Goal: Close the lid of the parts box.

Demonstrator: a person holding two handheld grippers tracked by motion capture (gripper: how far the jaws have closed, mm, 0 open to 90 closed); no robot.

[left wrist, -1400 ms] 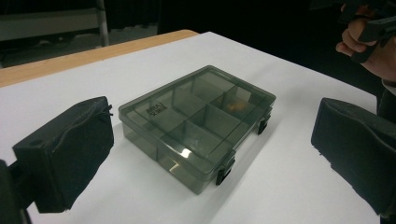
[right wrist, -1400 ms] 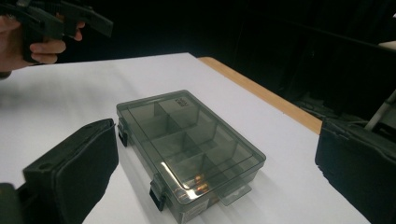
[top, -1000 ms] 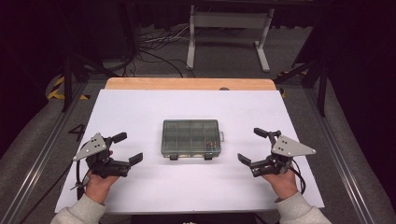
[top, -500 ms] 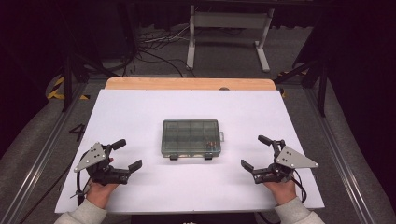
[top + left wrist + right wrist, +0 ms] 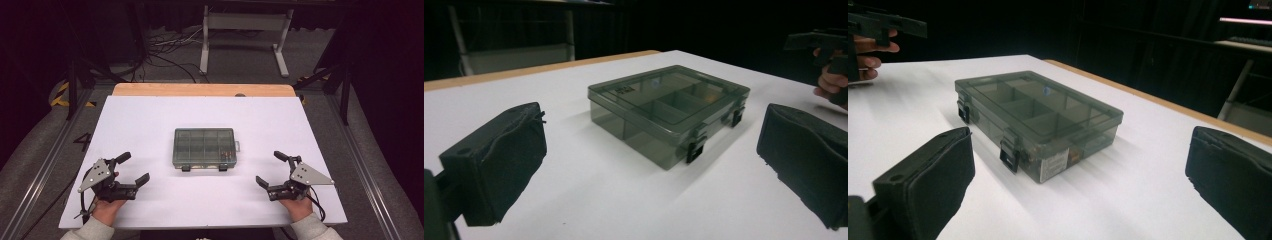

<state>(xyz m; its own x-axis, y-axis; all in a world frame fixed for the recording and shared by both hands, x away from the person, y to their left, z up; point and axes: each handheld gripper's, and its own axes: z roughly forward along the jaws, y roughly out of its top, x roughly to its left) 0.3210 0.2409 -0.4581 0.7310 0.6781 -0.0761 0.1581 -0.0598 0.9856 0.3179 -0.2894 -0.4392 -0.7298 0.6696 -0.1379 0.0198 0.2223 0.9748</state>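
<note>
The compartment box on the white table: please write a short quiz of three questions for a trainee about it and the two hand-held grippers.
1. True or false: the lid of the compartment box is closed.
2. Which hand-held gripper holds the box? A) left hand-held gripper B) right hand-held gripper C) neither
3. On which side of the box are its two black latches: the person's side or the far side?

Key
1. True; both latches look fastened.
2. C; both stand open, apart from the box, on either side of it.
3. The person's side.
</note>
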